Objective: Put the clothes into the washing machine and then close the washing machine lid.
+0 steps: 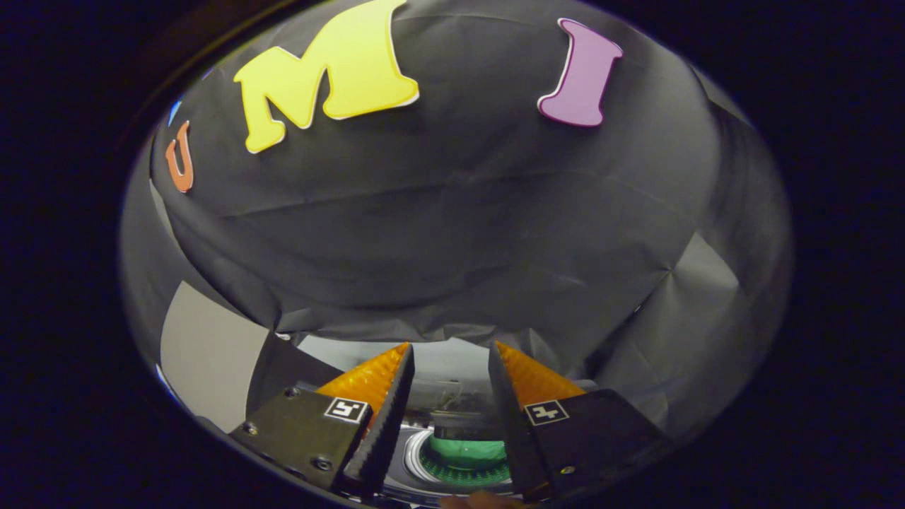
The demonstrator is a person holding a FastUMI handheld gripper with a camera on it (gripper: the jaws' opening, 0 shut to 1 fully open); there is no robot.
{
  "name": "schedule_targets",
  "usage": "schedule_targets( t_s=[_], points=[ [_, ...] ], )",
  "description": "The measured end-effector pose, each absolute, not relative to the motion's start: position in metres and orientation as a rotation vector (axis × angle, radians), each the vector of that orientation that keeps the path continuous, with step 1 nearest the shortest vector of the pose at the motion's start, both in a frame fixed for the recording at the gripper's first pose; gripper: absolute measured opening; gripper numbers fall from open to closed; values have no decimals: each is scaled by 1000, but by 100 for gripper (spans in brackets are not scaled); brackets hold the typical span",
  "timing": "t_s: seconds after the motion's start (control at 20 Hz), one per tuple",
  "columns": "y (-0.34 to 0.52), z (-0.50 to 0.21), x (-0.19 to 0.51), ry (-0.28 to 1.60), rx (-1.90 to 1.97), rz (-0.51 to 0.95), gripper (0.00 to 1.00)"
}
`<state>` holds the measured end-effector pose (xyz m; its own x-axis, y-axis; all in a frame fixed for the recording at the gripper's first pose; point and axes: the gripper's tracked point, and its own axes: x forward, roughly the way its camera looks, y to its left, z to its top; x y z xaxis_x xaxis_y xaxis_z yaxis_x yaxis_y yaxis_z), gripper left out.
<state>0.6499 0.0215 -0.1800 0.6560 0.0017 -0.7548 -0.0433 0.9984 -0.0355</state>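
Observation:
My gripper (450, 348) is open, its two fingers spread apart with nothing between them. Low between the fingers I look down on the washing machine (452, 413), with its round drum opening (466, 459) ringed in pale metal. A green piece of clothing (468, 452) lies inside the drum. The raised lid (452, 367) seems to stand as a pale panel behind the opening, just beyond the fingertips. A fingertip of a person's hand (481, 500) shows right below the drum.
The booth's black cloth wall (452, 233) hangs close behind the machine and rises over most of the scene. A pale grey panel (208, 353) stands to the left of the fingers.

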Motion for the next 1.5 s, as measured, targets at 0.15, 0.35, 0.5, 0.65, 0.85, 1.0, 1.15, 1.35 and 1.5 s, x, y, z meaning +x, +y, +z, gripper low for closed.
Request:
schedule_targets(
  t_s=[0.15,0.35,0.5,0.65,0.85,1.0,1.15,1.35,1.5],
  points=[
    [14,-187,646,869,-42,-2,67],
    [6,-194,635,873,-11,-31,67],
    [5,-192,628,852,-26,-37,67],
    [6,-190,618,828,-33,-70,67],
    [6,-191,595,812,-50,-90,67],
    [3,-193,573,823,-50,-98,67],
    [3,-196,552,841,-52,-126,67],
    [2,-205,527,865,-56,-164,67],
    [2,-213,504,897,-50,-198,67]
  ],
)
